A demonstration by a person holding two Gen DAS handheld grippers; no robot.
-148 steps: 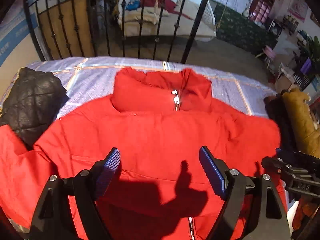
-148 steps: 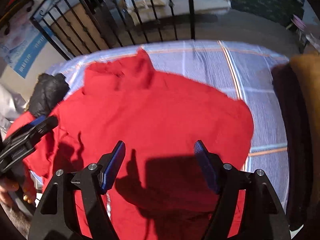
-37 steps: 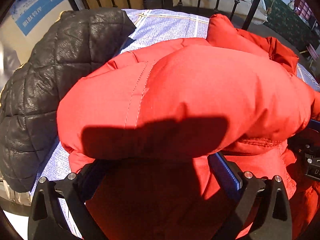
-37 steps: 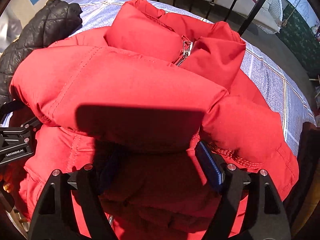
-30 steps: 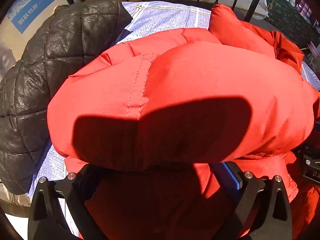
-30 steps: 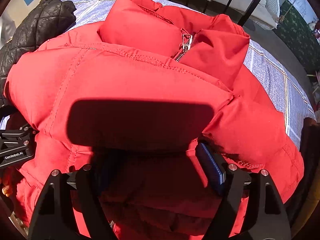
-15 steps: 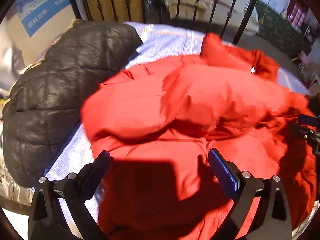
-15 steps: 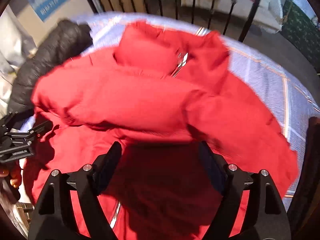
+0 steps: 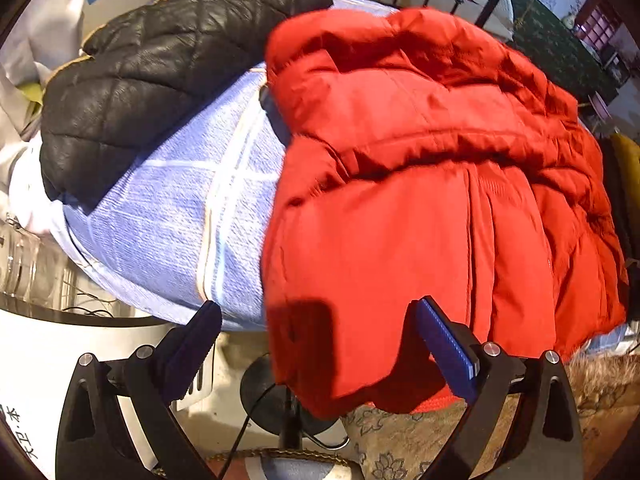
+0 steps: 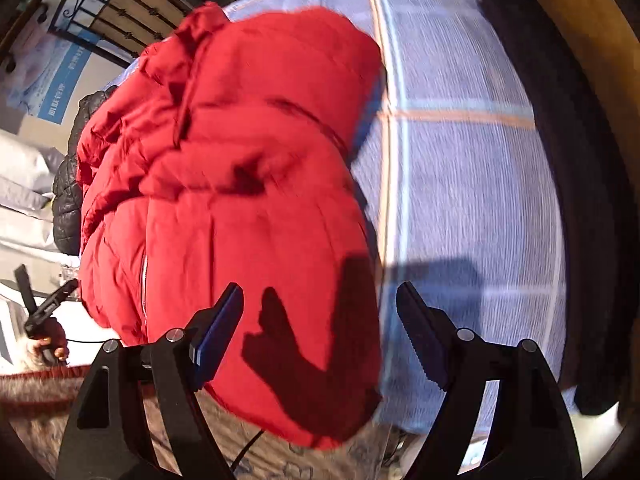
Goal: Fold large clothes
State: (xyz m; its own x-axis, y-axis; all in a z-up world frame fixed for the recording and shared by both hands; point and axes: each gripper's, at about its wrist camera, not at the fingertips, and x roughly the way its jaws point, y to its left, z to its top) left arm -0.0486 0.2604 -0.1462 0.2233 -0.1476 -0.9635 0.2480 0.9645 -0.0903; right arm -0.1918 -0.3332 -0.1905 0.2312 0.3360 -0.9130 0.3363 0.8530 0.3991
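Observation:
A red puffer jacket (image 9: 432, 184) lies on the blue checked table cover (image 9: 172, 216), its sleeves folded across the chest and its hem hanging over the near edge. My left gripper (image 9: 316, 344) is open and empty, just off the hem's left corner. In the right wrist view the jacket (image 10: 240, 184) fills the left half, and my right gripper (image 10: 320, 340) is open and empty at the hem's right corner. The left gripper also shows far left in that view (image 10: 44, 316), held in a hand.
A black quilted jacket (image 9: 160, 68) lies at the table's left end. Dark and mustard garments (image 10: 580, 160) lie along the right end. An iron railing (image 10: 120, 12) stands behind the table. Below the near edge are a patterned rug (image 9: 400, 440) and a cable.
Both grippers let go of the sleeves they had carried over the chest and drew back and down. They now sit at the hem, the left towards the left corner, the right towards the right.

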